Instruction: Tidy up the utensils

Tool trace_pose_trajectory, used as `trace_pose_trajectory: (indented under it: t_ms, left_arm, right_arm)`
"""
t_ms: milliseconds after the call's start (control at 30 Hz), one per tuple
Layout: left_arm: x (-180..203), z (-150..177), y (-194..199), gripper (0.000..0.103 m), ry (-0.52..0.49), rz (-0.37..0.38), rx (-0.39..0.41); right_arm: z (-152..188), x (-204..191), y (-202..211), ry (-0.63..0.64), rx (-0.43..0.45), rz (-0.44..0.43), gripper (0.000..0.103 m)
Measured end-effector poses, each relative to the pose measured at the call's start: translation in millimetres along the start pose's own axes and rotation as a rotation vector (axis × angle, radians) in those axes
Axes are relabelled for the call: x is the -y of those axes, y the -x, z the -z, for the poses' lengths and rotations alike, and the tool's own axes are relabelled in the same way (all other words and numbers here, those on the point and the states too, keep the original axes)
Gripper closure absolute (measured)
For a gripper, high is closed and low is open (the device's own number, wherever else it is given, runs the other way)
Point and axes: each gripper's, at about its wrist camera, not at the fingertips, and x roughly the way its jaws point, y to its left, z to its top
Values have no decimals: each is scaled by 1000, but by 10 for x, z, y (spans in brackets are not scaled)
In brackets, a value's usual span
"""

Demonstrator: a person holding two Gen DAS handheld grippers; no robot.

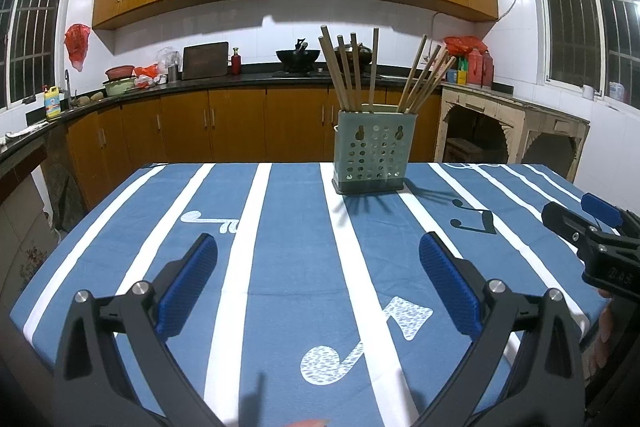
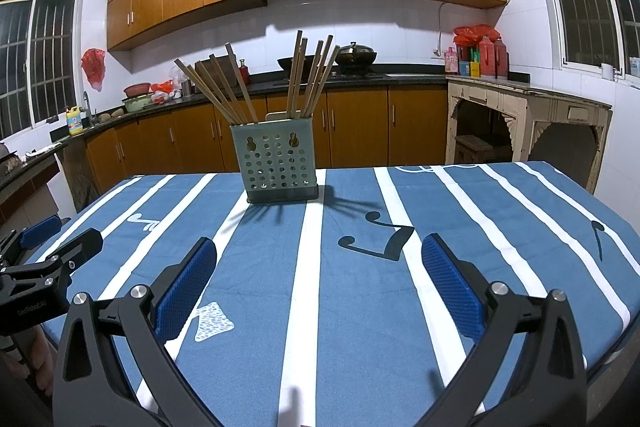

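Our left gripper (image 1: 318,263) and right gripper (image 2: 319,263) hang empty, jaws spread, above the striped tablecloth (image 1: 280,227). The chopsticks (image 1: 352,71) stand splayed in the perforated holder (image 1: 372,157) ahead — we should approach slowly and pinch one stick near its top.

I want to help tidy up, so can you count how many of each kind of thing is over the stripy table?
Green holder: 1
Wooden chopsticks: about 10, in two bunches; they overlap, so the exact count is unsure
Grippers: 2, the left gripper and the right gripper, both open and empty
Total: about 13
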Motion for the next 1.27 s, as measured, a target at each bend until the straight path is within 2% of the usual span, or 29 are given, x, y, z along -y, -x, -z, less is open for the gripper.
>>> trace_pose_trajectory:
  t_ms: [1267]
  left_arm:
    - [-17,-10,-19,4,1,-33,-17]
  right_arm:
    - [-17,-12,7,-2,-3,1,2]
